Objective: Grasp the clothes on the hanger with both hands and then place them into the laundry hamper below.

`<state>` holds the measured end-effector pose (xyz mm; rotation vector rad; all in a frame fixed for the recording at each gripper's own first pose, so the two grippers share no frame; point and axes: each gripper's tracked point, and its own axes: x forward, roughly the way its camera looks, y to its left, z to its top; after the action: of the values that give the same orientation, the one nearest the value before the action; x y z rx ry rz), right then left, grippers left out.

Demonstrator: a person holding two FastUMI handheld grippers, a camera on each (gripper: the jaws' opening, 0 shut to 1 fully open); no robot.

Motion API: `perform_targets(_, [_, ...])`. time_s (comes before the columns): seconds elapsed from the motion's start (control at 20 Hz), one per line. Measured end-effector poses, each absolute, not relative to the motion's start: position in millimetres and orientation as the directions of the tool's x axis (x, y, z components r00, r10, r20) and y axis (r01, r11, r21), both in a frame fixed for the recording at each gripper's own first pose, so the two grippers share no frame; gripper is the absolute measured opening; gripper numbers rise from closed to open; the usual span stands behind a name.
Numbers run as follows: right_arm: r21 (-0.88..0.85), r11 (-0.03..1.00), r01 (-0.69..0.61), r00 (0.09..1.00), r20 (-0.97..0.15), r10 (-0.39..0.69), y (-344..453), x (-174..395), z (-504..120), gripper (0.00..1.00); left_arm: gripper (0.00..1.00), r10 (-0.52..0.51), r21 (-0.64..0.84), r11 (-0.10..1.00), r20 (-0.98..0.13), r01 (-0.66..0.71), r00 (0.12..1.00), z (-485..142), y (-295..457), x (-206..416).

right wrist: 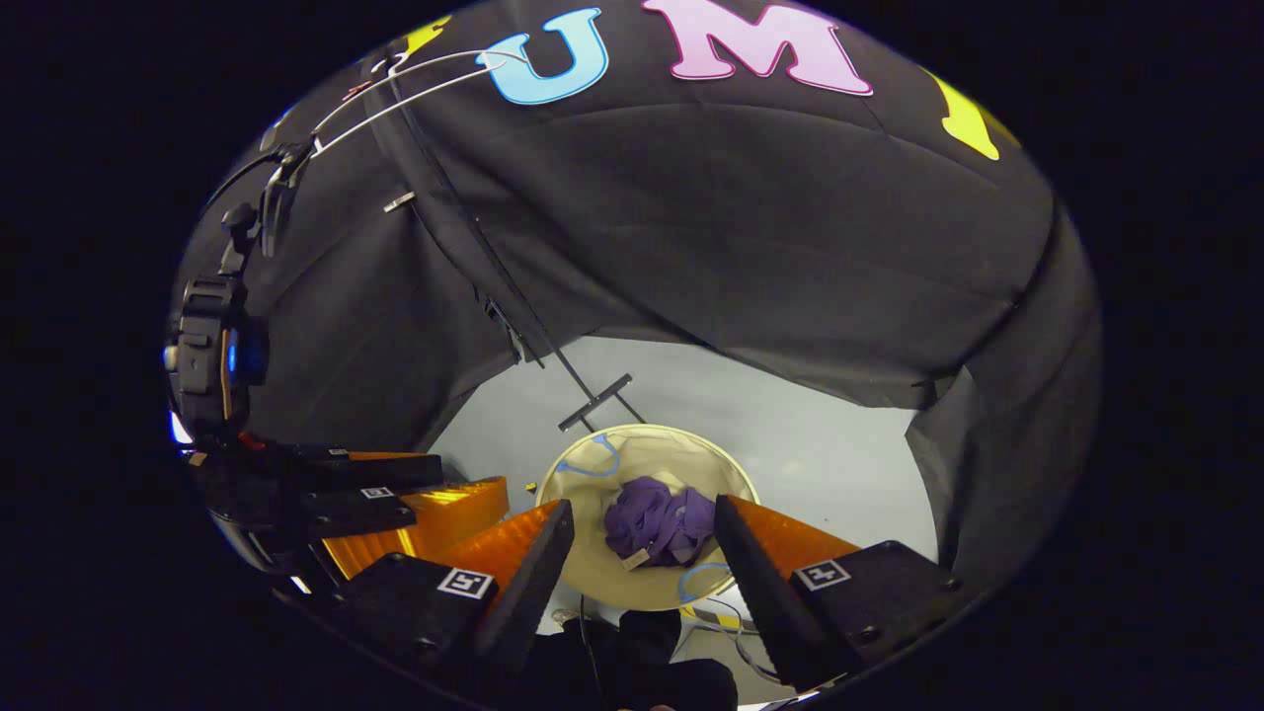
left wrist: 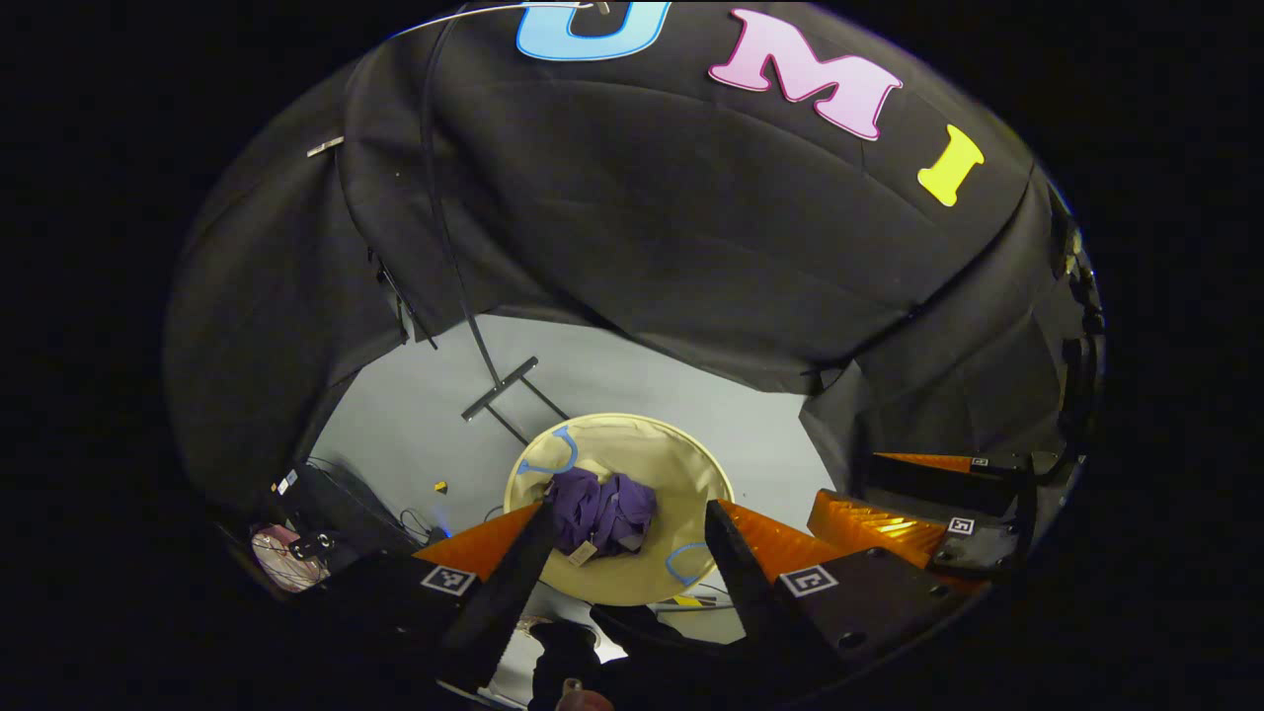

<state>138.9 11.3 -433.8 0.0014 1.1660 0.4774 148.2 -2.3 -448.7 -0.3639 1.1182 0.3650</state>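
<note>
both tongs, left (left wrist: pixel 624 538) and right (right wrist: pixel 642 533), hung side by side above the laundry hamper (left wrist: pixel 681 454), fingers apart, empty. purple clothes (left wrist: pixel 602 512) lay crumpled inside it on the floor.

Black cloth wall (left wrist: pixel 691 227) encloses the booth on all sides and hangs in folds, ending above a pale grey floor (left wrist: pixel 415 434). A thin black stand pole (left wrist: pixel 449 247) rises from a crossbar foot (left wrist: pixel 501 388) on the floor. Cables (left wrist: pixel 420 520) lie near the floor's left edge.
</note>
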Motion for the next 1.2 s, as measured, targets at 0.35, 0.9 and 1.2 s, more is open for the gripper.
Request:
perform_targets(0.35, [0.233,0.903,-0.362,0.323,-0.877,0.356,12,148,-429,0.99,0.95,0.136,-0.096,0.871,-0.896,-0.483,0.424,-435,11,141])
perform_targets(0.9, [0.157,0.942,-0.296,0.533,-0.792,0.3,32,142,-358,0.99,0.96,0.077,-0.143,0.928,-0.83,-0.344,0.553,-386,26,126])
perform_targets(1.2, [0.169,0.973,-0.157,0.722,-0.652,0.23,52,132,-268,0.99,0.95,0.04,-0.126,0.979,-0.653,-0.161,0.756,-286,52,124])
